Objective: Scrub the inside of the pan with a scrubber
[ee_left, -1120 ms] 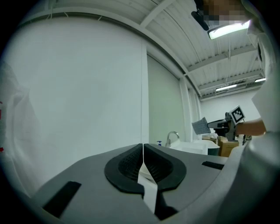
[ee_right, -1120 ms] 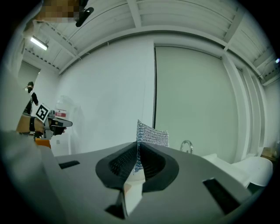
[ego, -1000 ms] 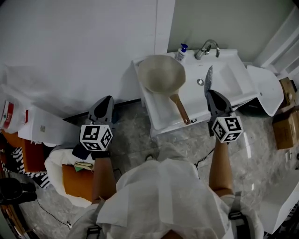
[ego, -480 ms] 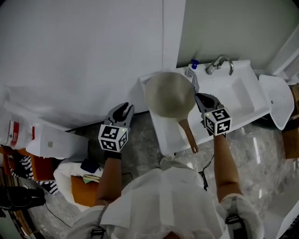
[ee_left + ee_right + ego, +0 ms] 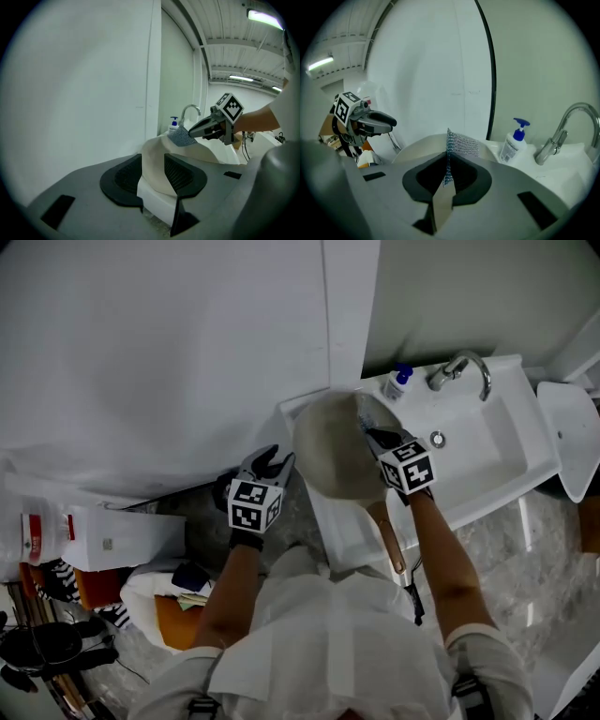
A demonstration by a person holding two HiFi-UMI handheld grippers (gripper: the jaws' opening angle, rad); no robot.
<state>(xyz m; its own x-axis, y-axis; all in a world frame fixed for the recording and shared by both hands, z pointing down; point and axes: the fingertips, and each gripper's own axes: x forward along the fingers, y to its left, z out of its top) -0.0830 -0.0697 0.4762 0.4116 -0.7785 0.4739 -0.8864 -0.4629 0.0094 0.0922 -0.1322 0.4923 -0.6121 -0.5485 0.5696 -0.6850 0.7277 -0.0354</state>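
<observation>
Right gripper view: the right gripper's [image 5: 447, 159] fingers [image 5: 472, 177] pinch the limp scrubber [image 5: 463, 144] over the pan [image 5: 333, 451] on the sink [image 5: 487, 442]. The left gripper's [image 5: 153, 164] fingers [image 5: 124, 180] have just been opening and grip nothing. The pan may slide, so steady its handle [image 5: 391, 538].

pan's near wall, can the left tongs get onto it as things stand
Probably yes. The left tongs, which have just been opening, point straight at the pan with nothing in the way, and do not grip it yet. The right tongs, shut on the scrubber, sit over its other side.
</observation>
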